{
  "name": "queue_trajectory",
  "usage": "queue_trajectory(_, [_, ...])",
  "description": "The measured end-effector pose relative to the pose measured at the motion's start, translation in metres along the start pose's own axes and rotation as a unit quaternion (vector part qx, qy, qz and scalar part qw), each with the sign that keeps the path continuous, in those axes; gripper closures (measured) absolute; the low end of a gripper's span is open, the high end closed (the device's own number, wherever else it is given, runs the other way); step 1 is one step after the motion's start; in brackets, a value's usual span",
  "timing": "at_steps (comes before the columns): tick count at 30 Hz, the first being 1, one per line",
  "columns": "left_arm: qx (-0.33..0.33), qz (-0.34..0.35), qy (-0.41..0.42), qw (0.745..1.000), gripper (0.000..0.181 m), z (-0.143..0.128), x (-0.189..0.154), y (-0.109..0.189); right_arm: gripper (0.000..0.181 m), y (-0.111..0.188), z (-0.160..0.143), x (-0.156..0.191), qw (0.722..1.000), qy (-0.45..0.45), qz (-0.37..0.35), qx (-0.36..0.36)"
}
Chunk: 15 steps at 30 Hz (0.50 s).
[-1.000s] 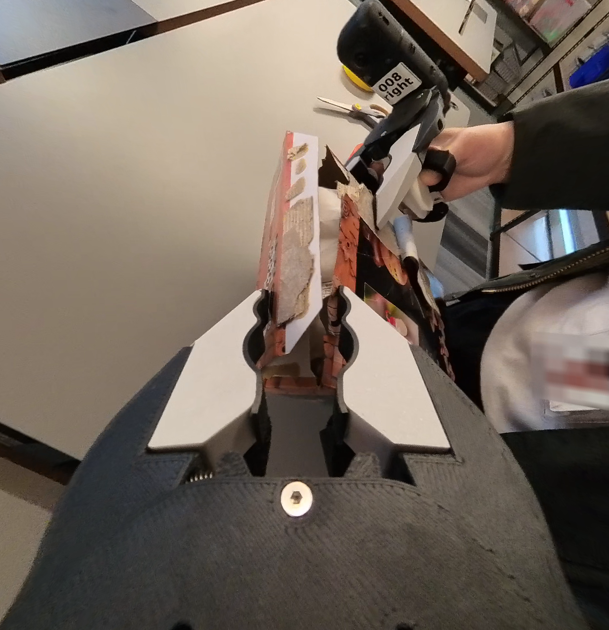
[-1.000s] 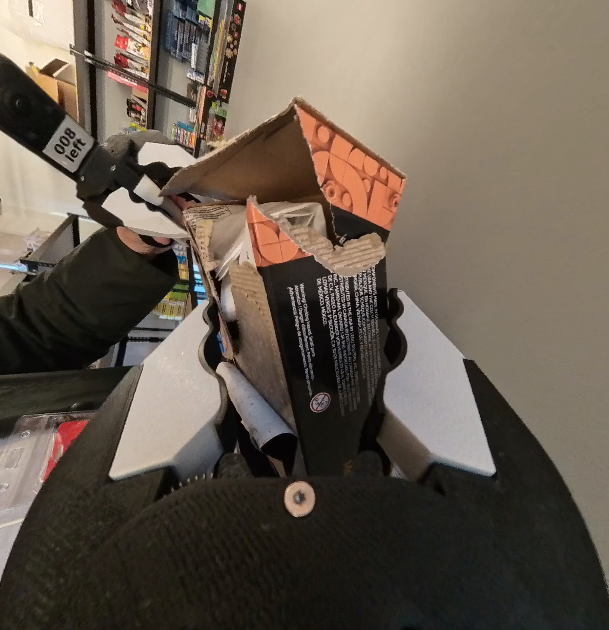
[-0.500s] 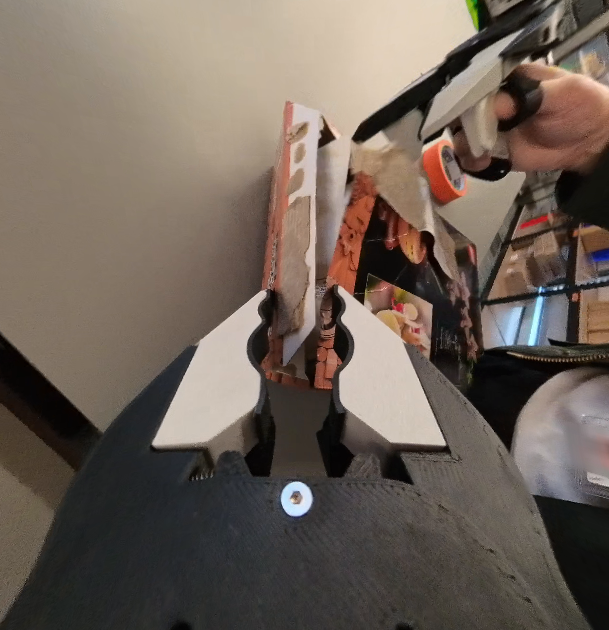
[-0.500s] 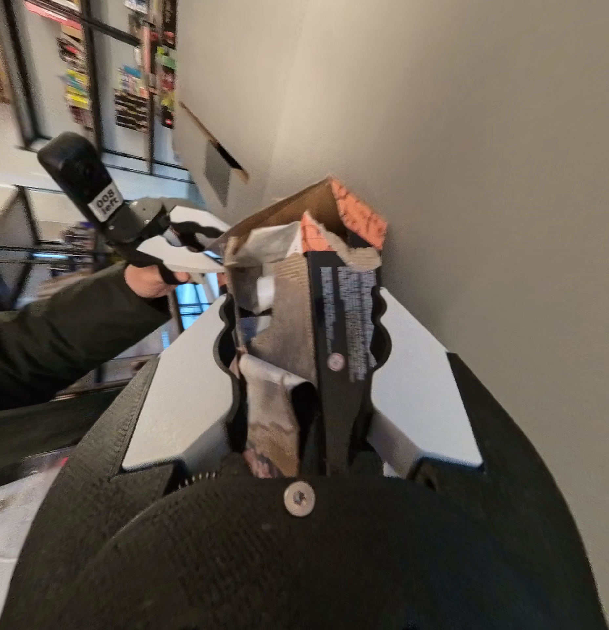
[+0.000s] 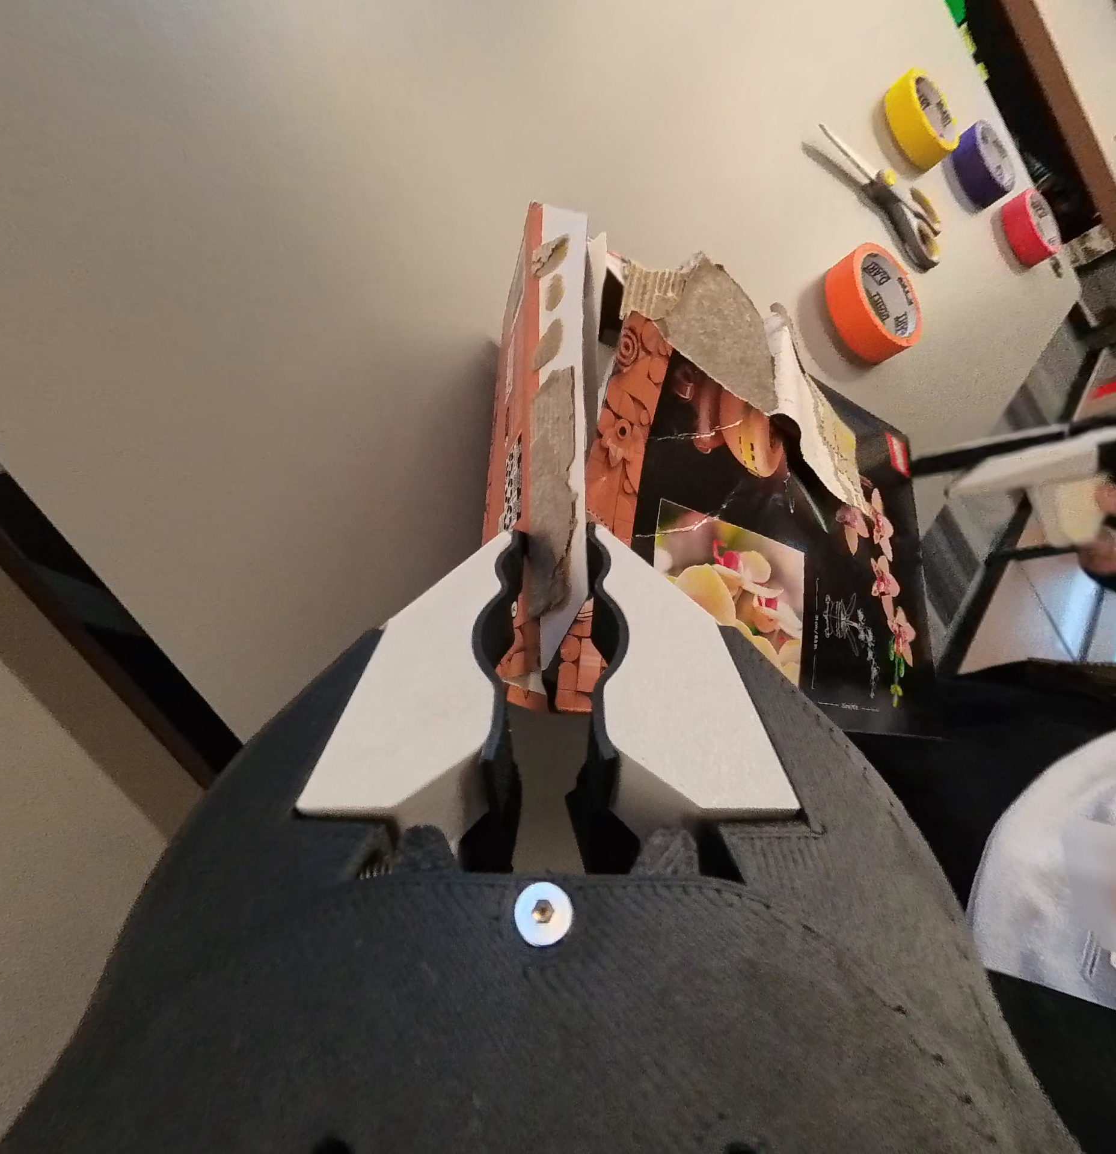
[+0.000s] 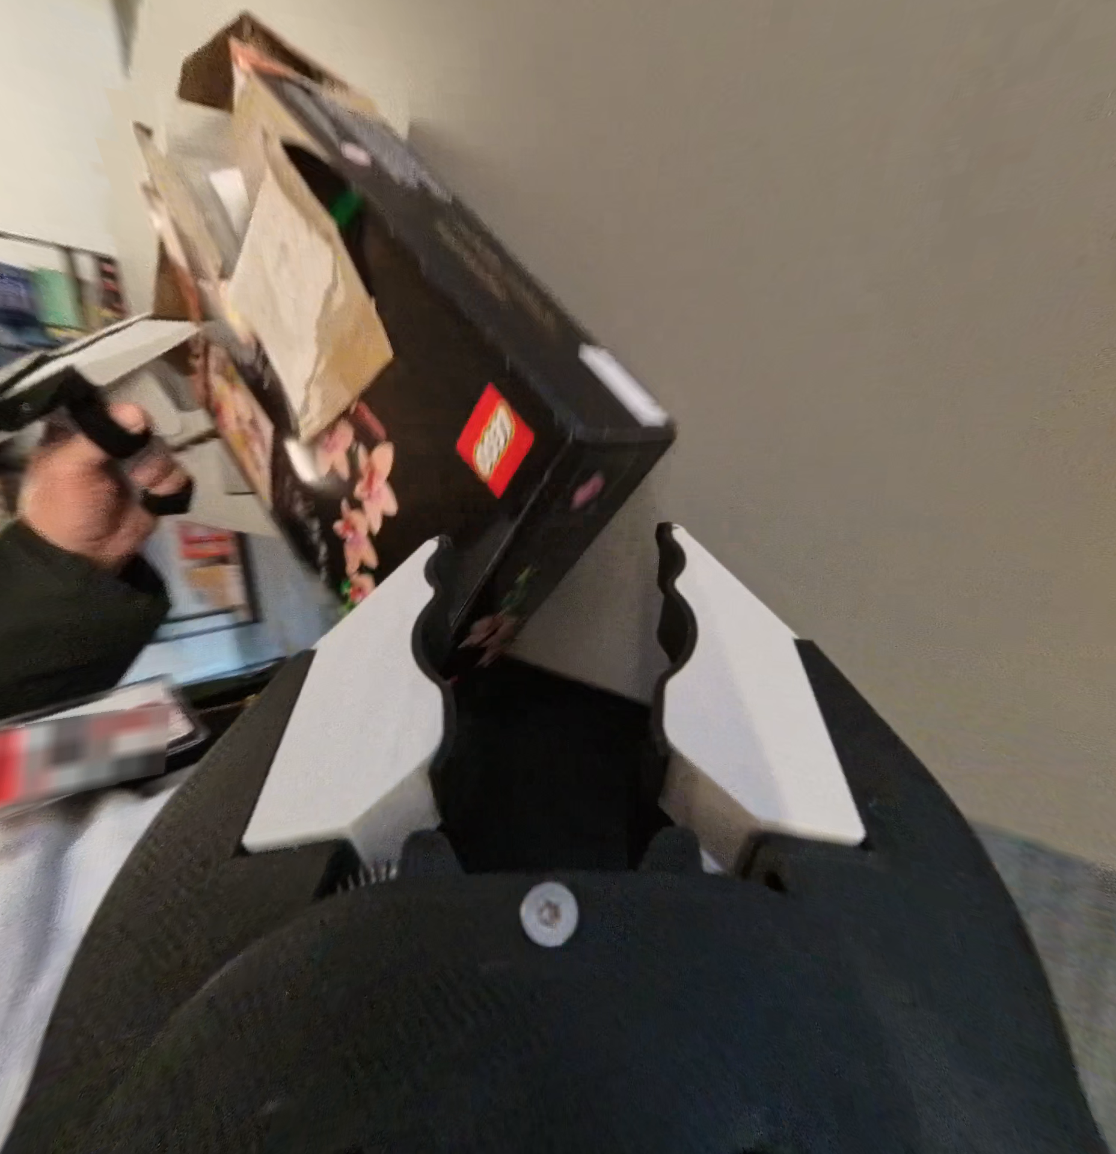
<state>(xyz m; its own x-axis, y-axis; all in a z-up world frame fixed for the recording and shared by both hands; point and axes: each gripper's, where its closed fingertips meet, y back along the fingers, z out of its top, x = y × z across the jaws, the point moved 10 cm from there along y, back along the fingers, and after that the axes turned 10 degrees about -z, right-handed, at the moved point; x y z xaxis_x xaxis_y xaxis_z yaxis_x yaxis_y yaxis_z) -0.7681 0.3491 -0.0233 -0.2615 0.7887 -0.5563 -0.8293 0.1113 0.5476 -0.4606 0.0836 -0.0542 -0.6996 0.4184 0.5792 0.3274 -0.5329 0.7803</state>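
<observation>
1. Between the pale fingers of the left gripper [image 5: 552,543] sits a torn flap of the black cardboard box [image 5: 786,562]; the jaws are nearly closed and pinch that flap, which stands on edge with its grey ripped paper layer showing.
2. That box has orange brick-pattern sides and a flower picture on its dark front; its top end is ragged and open, with corrugated card exposed.
3. On the beige table [image 5: 262,250] behind the box lie 4 tape rolls: orange [image 5: 871,312], yellow [image 5: 921,118], purple [image 5: 980,165] and pink [image 5: 1030,234]. A pair of scissors [image 5: 886,193] lies among them, just beside the orange roll.
4. At the right edge of the left wrist view, the right gripper appears near the box's far corner, blurred.
5. From the right wrist view, the right gripper [image 6: 552,549] stands wide open and grips nothing. The box's lower corner pokes in between its fingers, close against the left one; whether it touches cannot be told, as the picture is smeared.
6. Farther off, a hand [image 6: 90,493] in a dark sleeve holds the left gripper at the box's torn end.
</observation>
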Motion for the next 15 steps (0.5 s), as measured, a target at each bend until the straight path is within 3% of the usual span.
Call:
queue_trajectory(3, [0.021, 0.007, 0.009, 1.0, 0.164, -0.005, 0.002, -0.003, 0.117, -0.014, -0.017, 0.009, 0.999, -0.034, 0.038, -0.003])
queue_trajectory(9, [-0.004, 0.021, 0.013, 1.0, 0.164, -0.023, -0.001, -0.008, 0.116, -0.015, 0.003, 0.027, 0.994, 0.074, -0.068, -0.051])
queue_trajectory(11, [-0.01, 0.025, 0.006, 1.0, 0.164, -0.027, -0.003, -0.01, 0.132, 0.005, 0.011, 0.036, 0.982, 0.107, -0.116, -0.099])
queue_trajectory(13, [-0.024, 0.023, 0.021, 0.999, 0.164, -0.03, -0.004, -0.011, 0.175, 0.032, 0.016, 0.059, 0.968, 0.14, -0.07, -0.196])
queue_trajectory(15, [-0.027, 0.017, 0.033, 0.999, 0.164, -0.032, -0.006, -0.011, 0.18, 0.03, 0.016, 0.085, 0.967, 0.139, 0.06, -0.206])
